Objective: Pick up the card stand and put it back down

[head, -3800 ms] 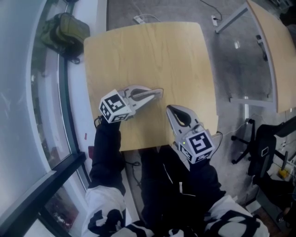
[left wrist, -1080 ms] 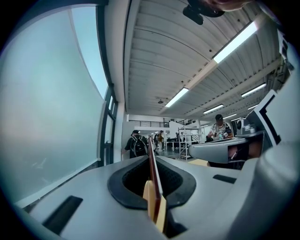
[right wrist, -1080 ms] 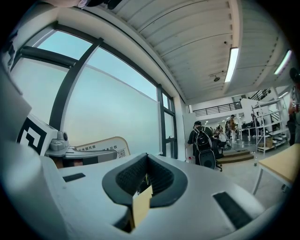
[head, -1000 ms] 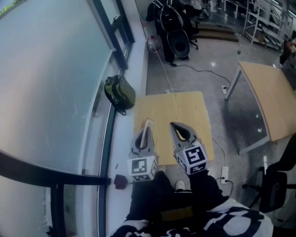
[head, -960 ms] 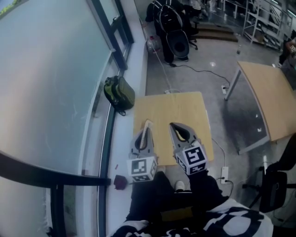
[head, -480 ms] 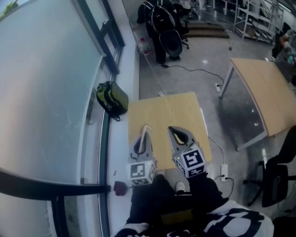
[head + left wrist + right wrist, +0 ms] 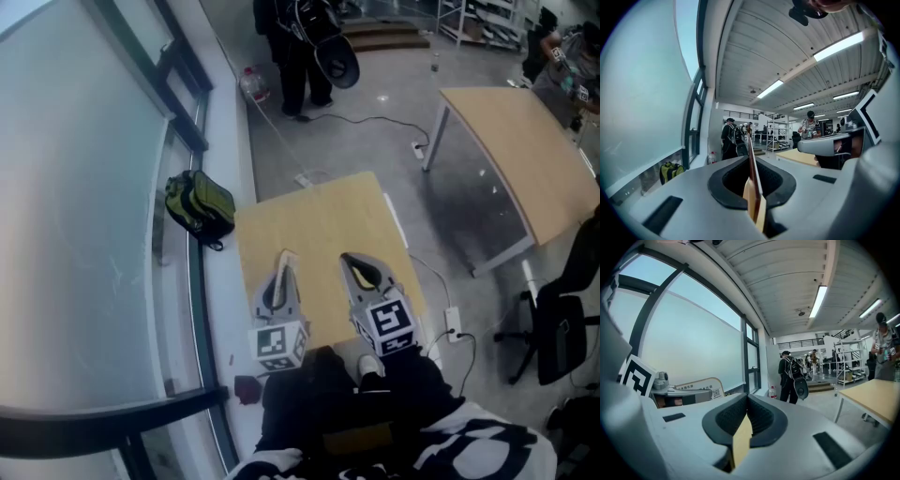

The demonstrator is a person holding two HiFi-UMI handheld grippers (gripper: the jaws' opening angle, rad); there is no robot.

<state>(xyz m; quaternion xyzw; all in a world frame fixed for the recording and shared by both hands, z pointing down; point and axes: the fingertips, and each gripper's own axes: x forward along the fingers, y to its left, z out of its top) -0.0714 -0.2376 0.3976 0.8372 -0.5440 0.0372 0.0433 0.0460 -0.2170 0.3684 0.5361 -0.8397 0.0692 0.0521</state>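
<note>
The card stand [image 7: 700,386] is a thin clear sheet with a printed card in it. My left gripper [image 7: 285,256] is shut on it, above the near part of the wooden table [image 7: 319,211]. In the left gripper view the stand [image 7: 751,164] shows edge-on and rises between the closed jaws of the left gripper [image 7: 750,157]. My right gripper [image 7: 349,259] hovers beside it on the right and points the same way. In its own view the right gripper [image 7: 746,397] has its jaws shut with nothing between them.
A green backpack [image 7: 199,208] lies on the floor by the glass wall at the left. A second table [image 7: 525,150] stands to the right, with an office chair [image 7: 555,328] near it. A power strip and cables [image 7: 450,323] trail beside the table. People stand at the back [image 7: 292,28].
Both grippers have drifted slightly lower and nearer over the table's near edge, still side by side. The head view has swung, so the room looks shifted. The stand stays clamped.
</note>
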